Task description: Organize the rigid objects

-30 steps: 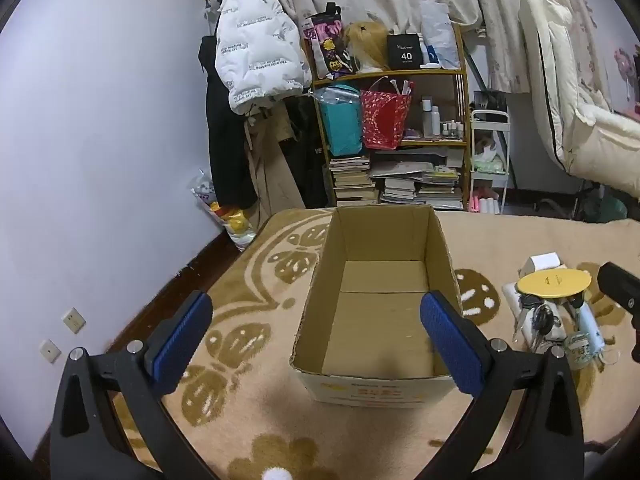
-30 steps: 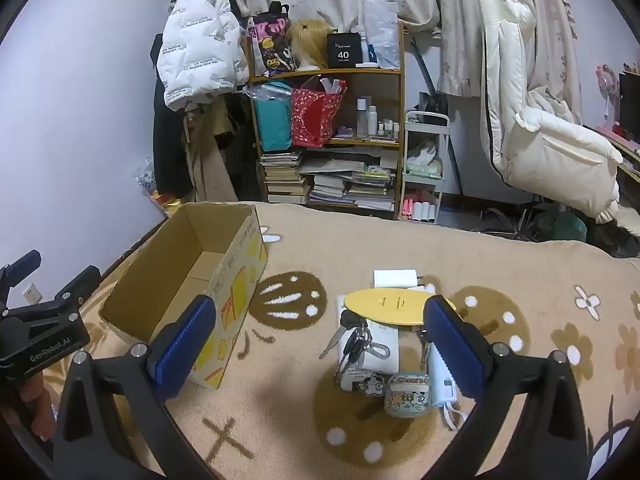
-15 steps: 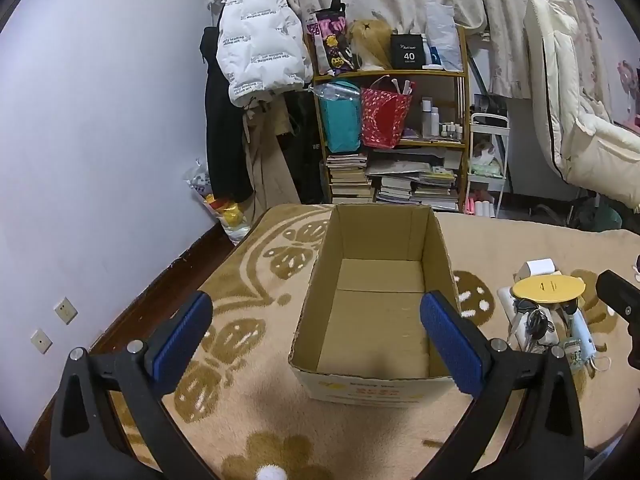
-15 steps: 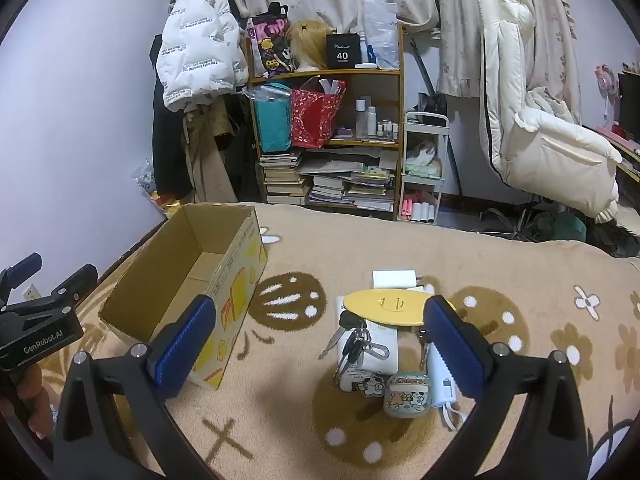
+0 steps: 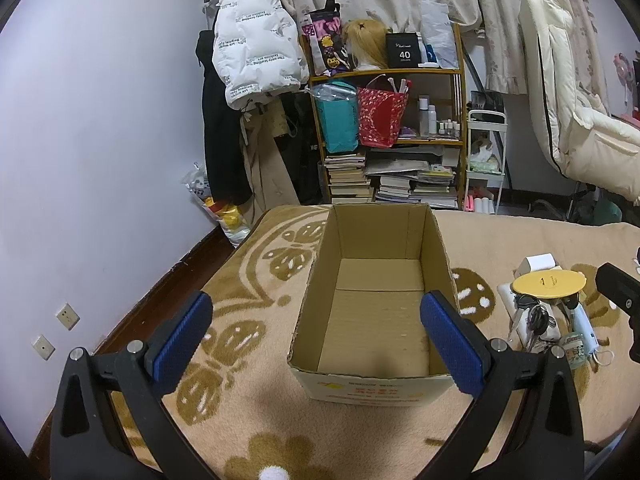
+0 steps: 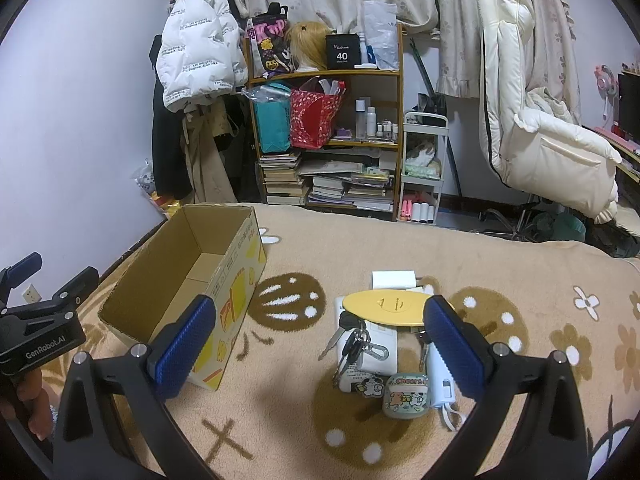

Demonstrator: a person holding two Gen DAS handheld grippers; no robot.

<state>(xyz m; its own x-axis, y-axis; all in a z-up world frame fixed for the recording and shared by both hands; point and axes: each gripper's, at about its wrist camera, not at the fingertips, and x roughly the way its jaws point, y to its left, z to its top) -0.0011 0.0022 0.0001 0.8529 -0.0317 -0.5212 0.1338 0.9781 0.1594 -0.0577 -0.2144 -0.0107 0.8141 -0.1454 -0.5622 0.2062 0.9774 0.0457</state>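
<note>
Both claws are spread wide with nothing between the pads. The left gripper hangs over the near end of the cardboard box, its blue pads straddling the box's front corners without touching it as far as I can tell. The box is open-topped with nothing inside, just bare cardboard floor, and sits on the tan patterned rug.

The right gripper is also fully apart and holding nothing. It hovers above the little pile of stuff that sits to the right of the box, well apart from it. In that pile: a yellow oval disc on top, a white charger block just behind it on the far side from the box's near end, a bunch of keys lying on a white flat slab, a small cartoon-print case at the near edge, and a white-and-pale-blue gadget with a cord right beside the case. The right pad overlaps the disc's edge in the picture, but whether it actually touches I can't tell.

From the right camera you can also see the left gripper's black body on the box's left side, with a bit of a hand under it. Beyond the box's far end there's a cluttered wooden bookshelf against the wall.
</note>
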